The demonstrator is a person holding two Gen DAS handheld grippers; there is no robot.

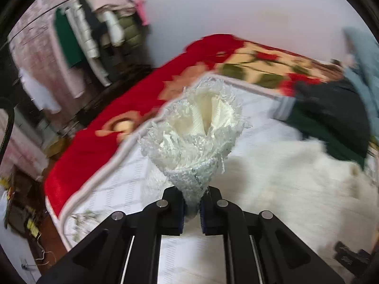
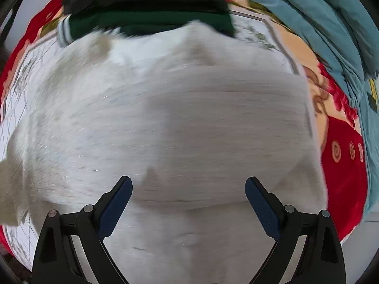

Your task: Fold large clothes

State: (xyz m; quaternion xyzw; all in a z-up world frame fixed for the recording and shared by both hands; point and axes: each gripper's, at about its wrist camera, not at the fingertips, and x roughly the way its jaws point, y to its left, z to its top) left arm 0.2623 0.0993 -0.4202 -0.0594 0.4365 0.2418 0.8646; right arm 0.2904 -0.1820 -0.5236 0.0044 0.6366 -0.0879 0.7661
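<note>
The left gripper (image 1: 191, 209) has its fingers pressed together on a bunched, fuzzy white part of the white garment (image 1: 194, 132), which rises from the pinch at lower centre into a flared, open tube in the middle of the frame. The rest of the garment lies blurred at the lower right, on a white patterned sheet (image 1: 123, 179). A red flowered blanket (image 1: 99, 139) runs diagonally at the left; hanging clothes (image 1: 94, 33) fill the upper left.

In the right wrist view, the right gripper (image 2: 188, 200) has its fingers spread wide at the bottom, over the white garment (image 2: 180, 118), which fills the centre. A dark green garment (image 2: 151, 21) lies along the top, a blue cloth (image 2: 319, 26) at the upper right.
</note>
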